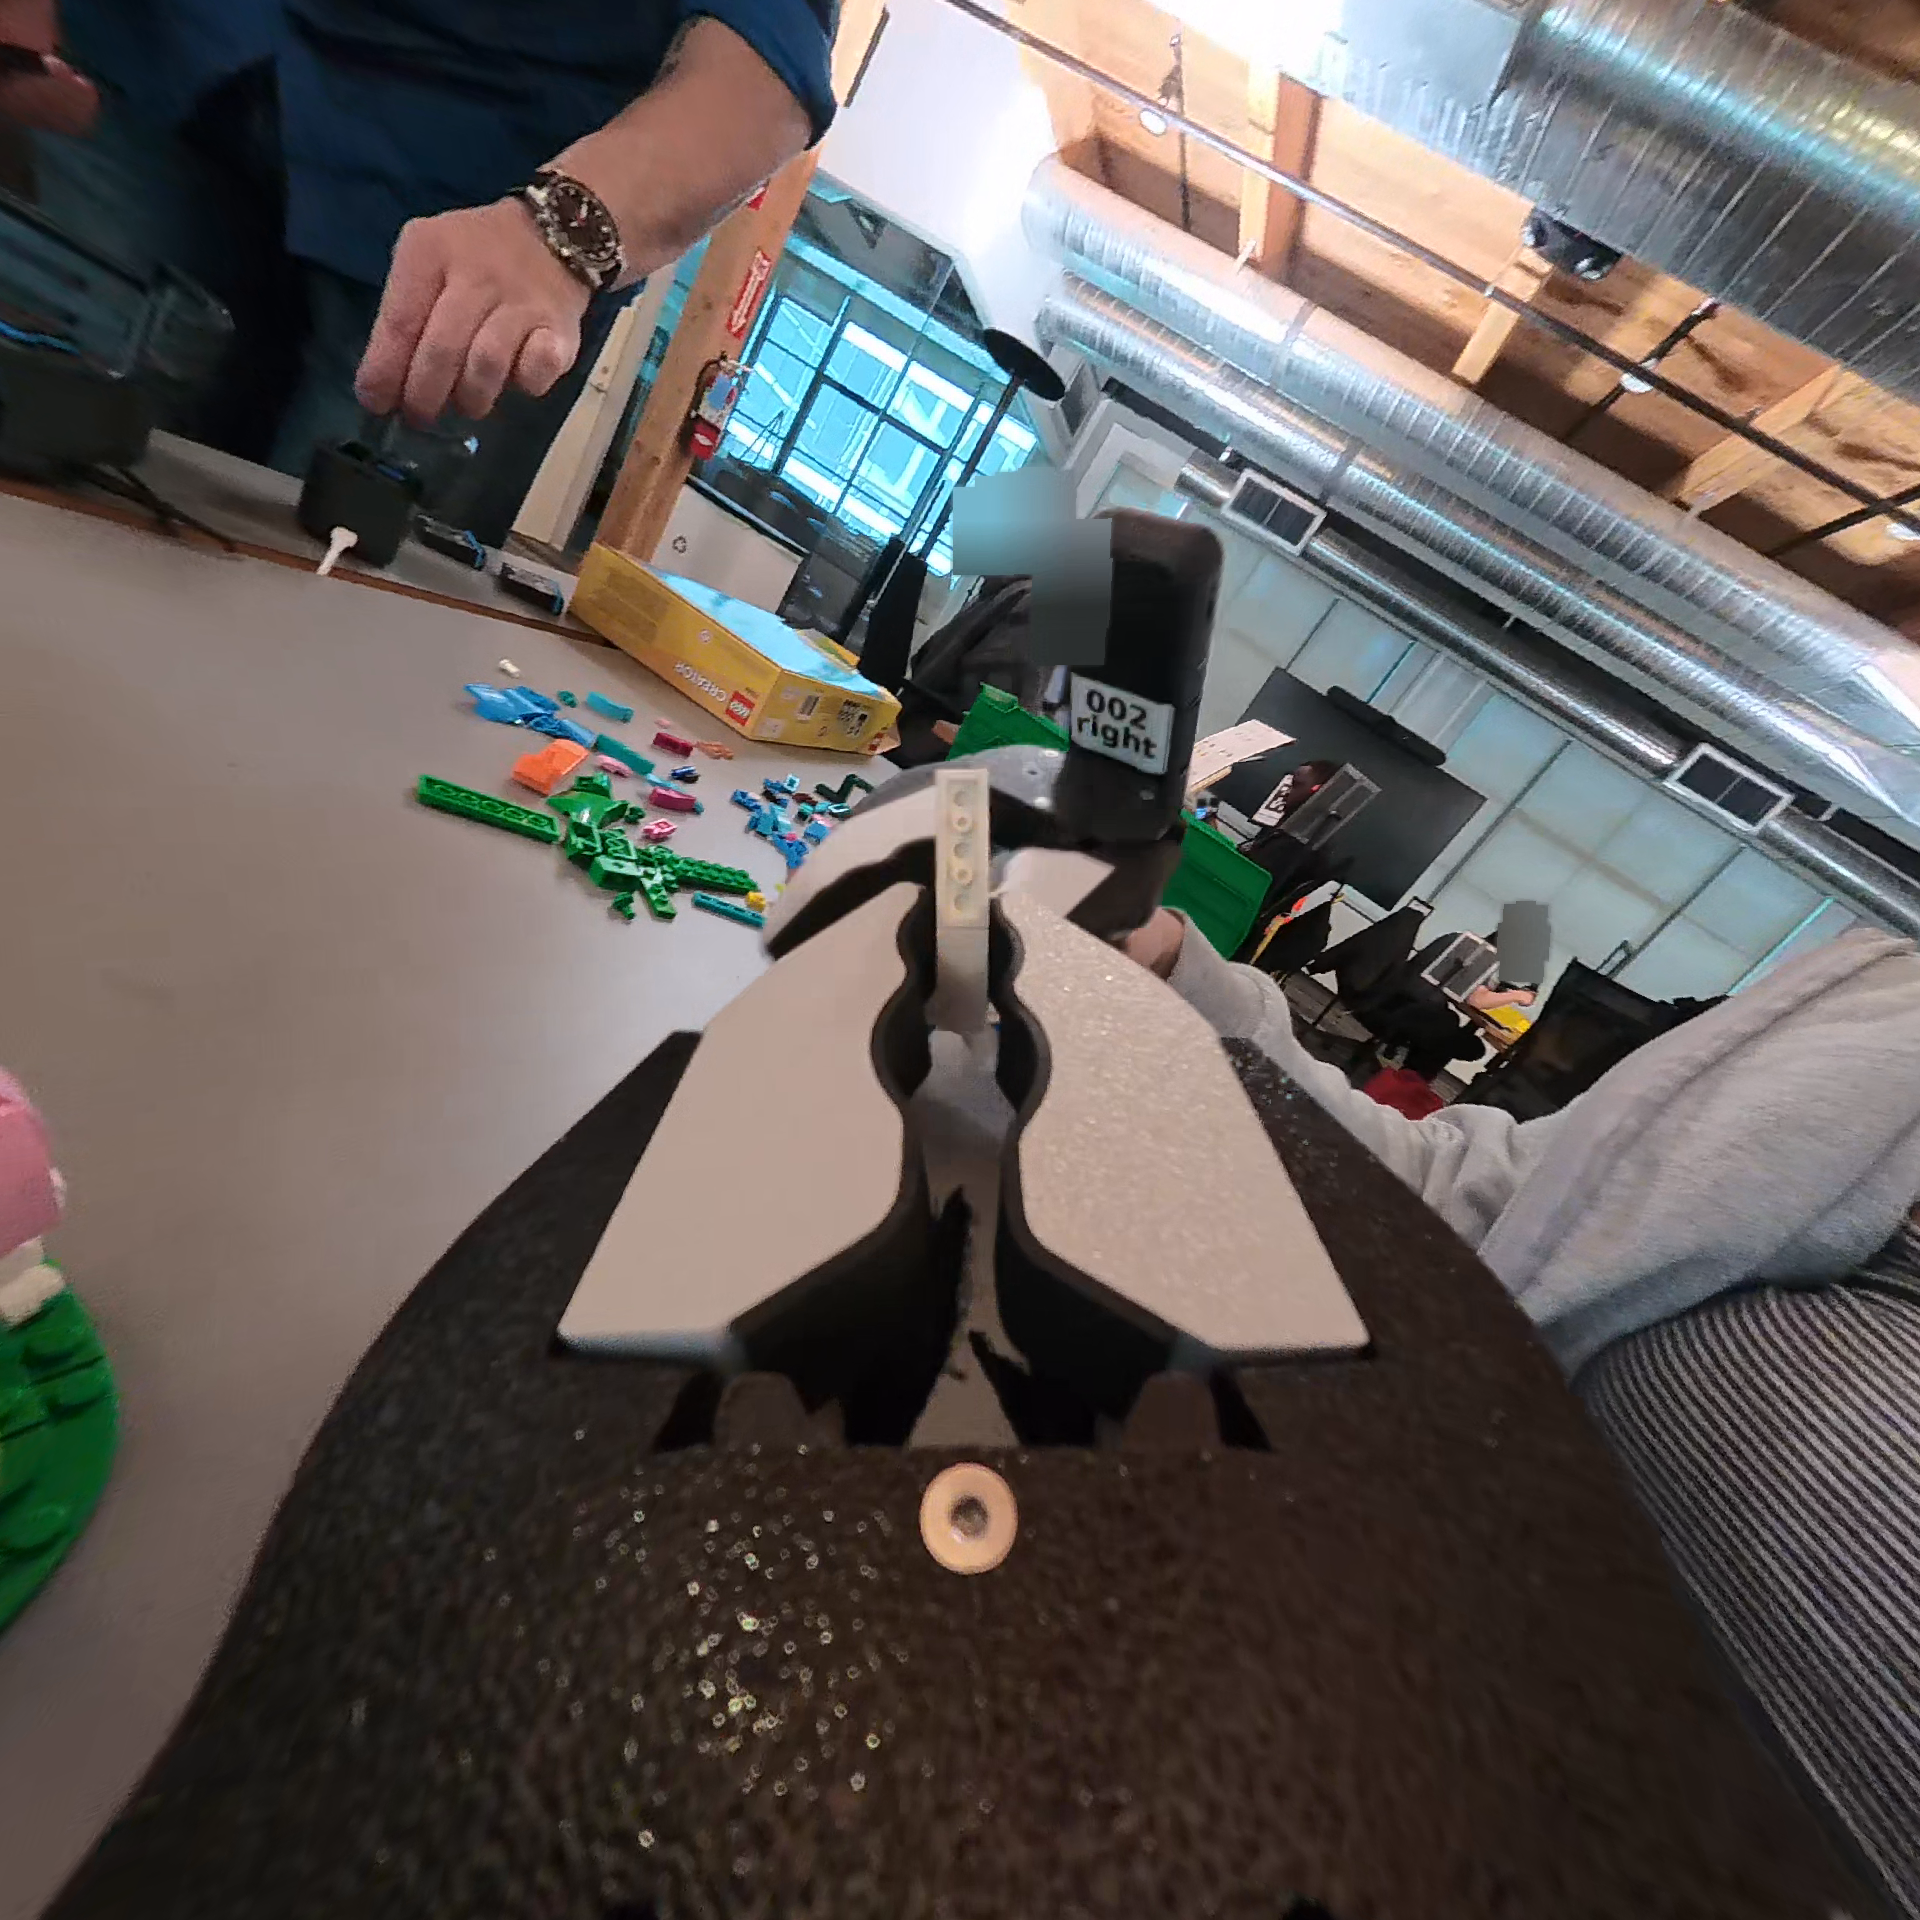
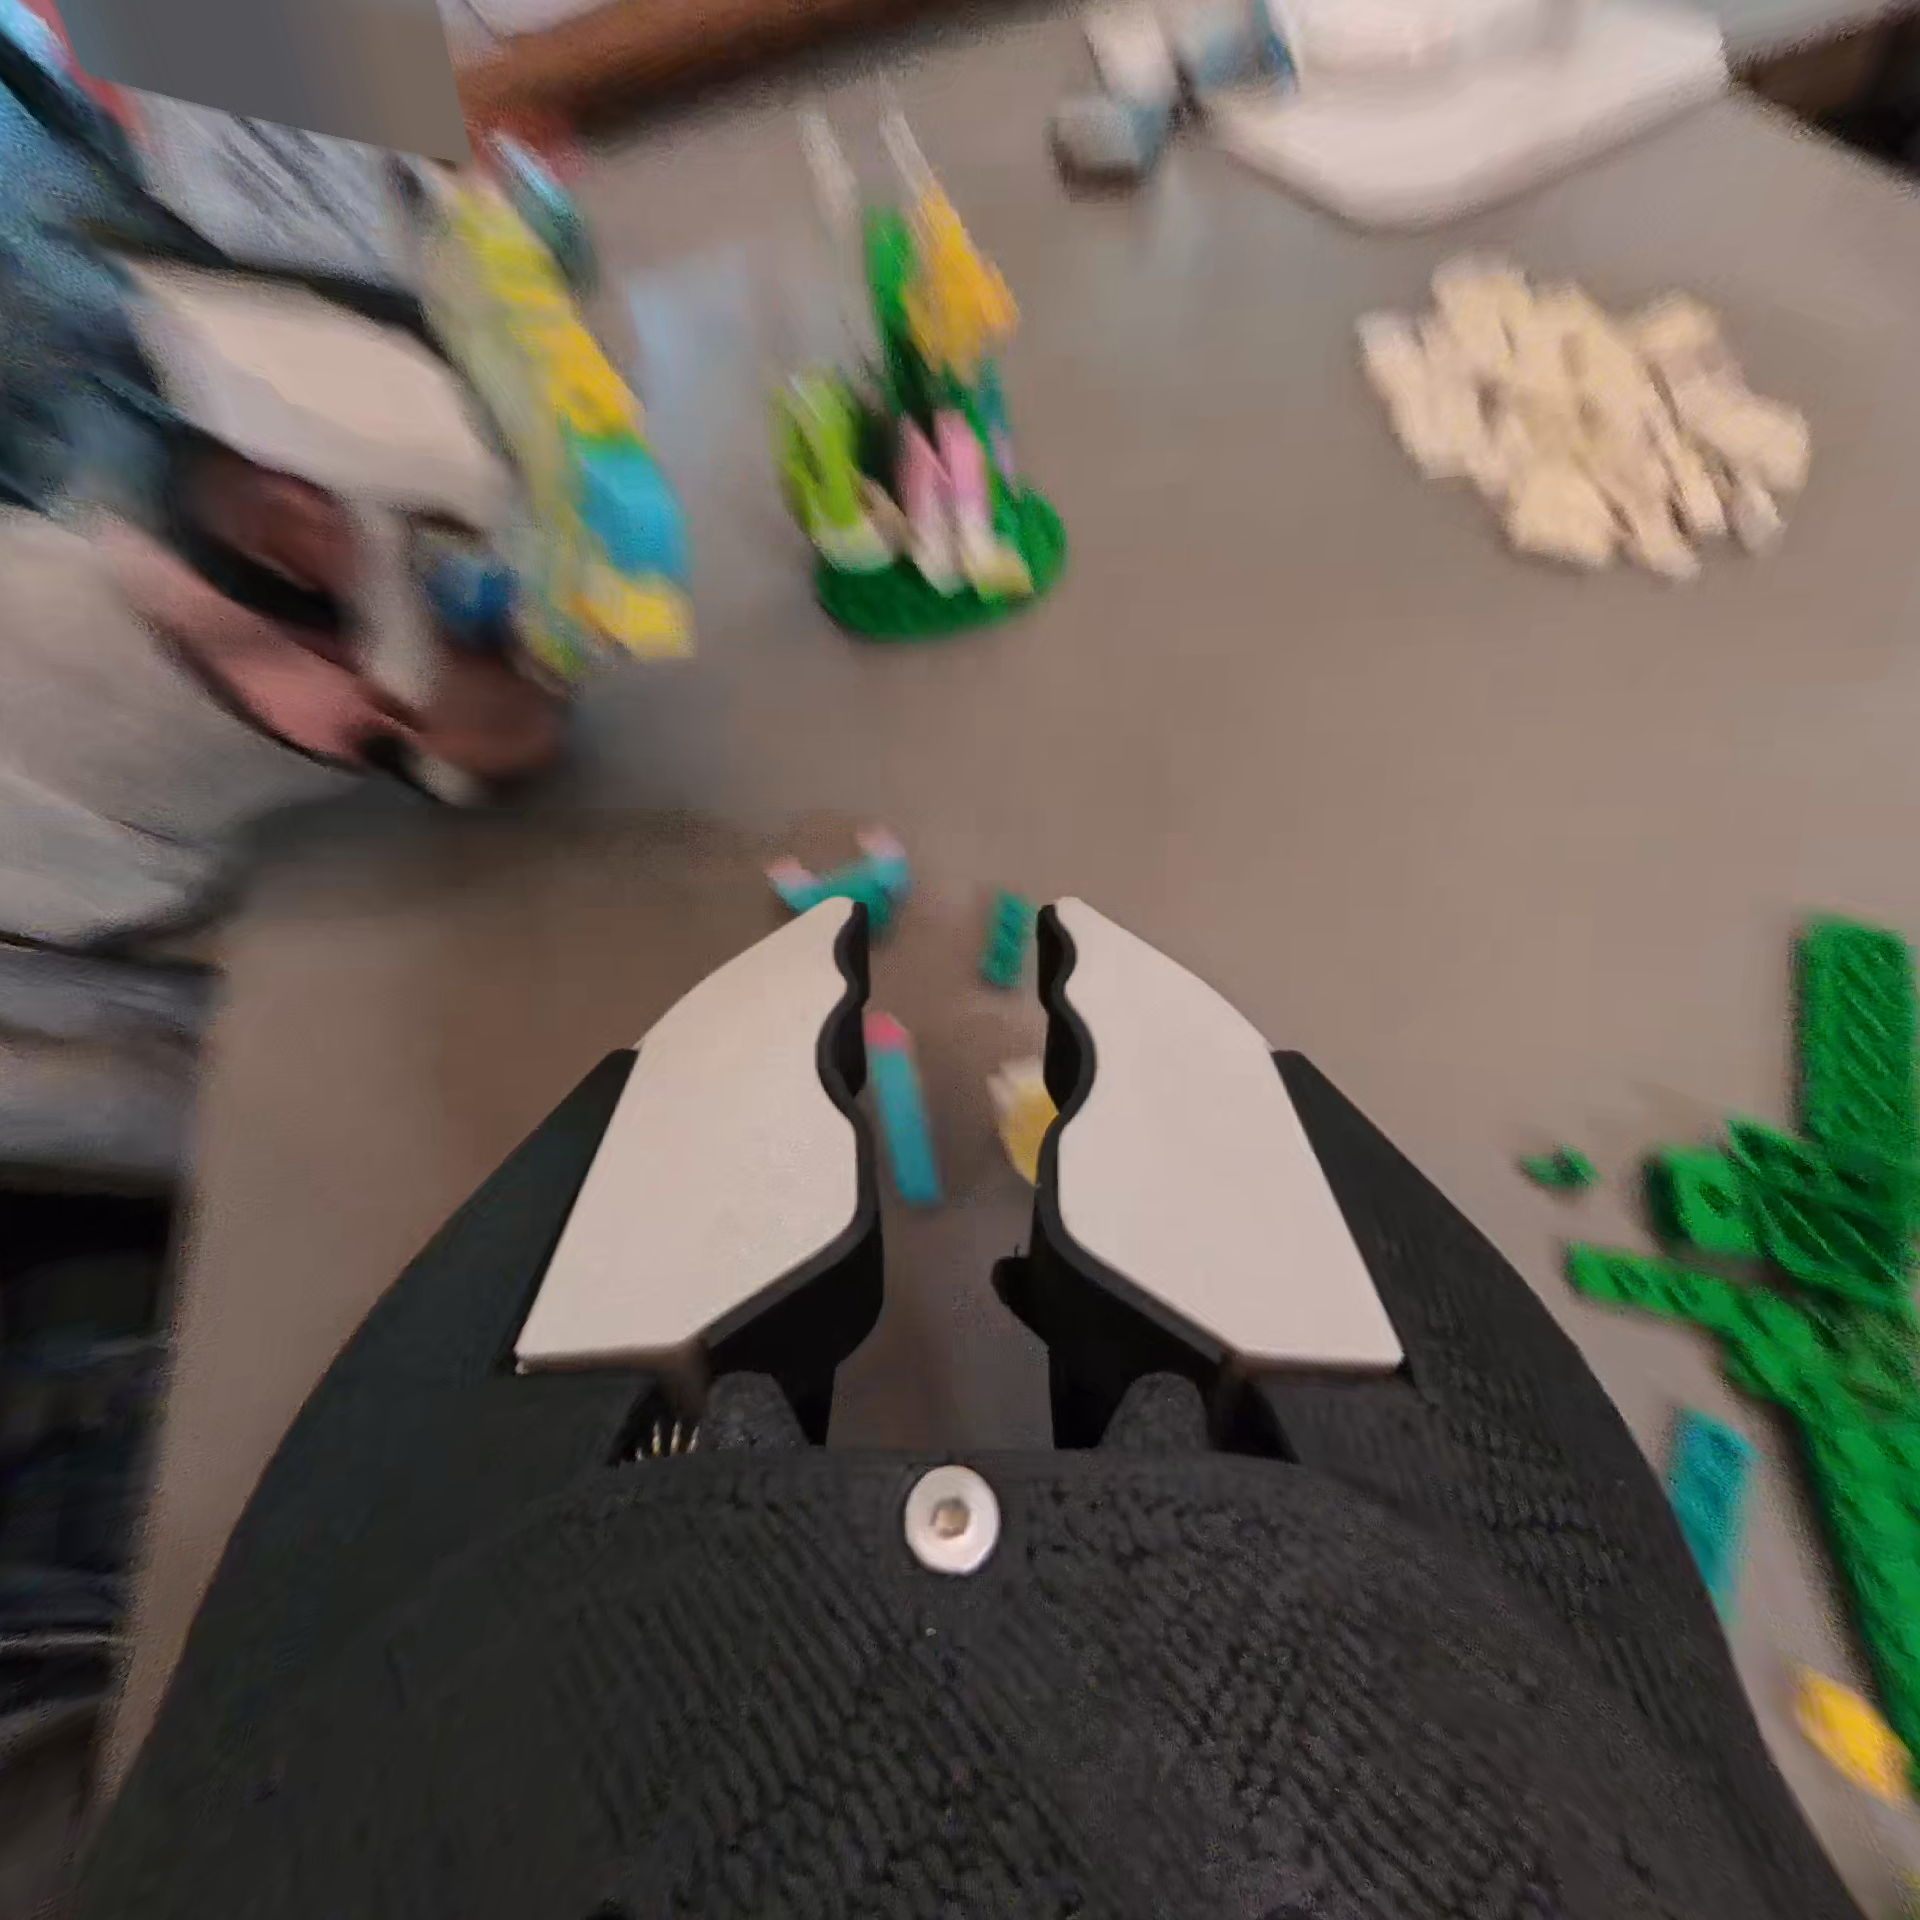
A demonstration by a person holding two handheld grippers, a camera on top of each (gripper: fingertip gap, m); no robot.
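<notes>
- Left gripper [image 1: 961,914] is pinching a white studded plate [image 1: 961,847] upright, fingers nearly together, pads pressing both long edges; the plate's top end is sticking out past the tips.
- Right gripper [image 2: 951,914] is hanging spread over the grey table [image 2: 1351,779], nothing between the pads. Loose teal pieces [image 2: 902,1117] and a yellow bit [image 2: 1023,1117] are lying on the table below the gap.
- In the left view the right gripper's black body is sitting just behind the held plate.
- Table is carrying green bricks [image 1: 613,847], blue and pink small parts [image 1: 774,816], a yellow box [image 1: 727,665], a cream brick pile [image 2: 1579,426] and a part-built model on a green base [image 2: 935,592].
- A person's hand with a wristwatch [image 1: 473,322] is reaching down to a black box [image 1: 353,499] at the far edge.
- Room: exposed wood beams, silver ducting [image 1: 1558,488], windows.
- Right view is heavily motion-blurred; small pieces are hard to identify. The model is cut off at the left view's edge.
</notes>
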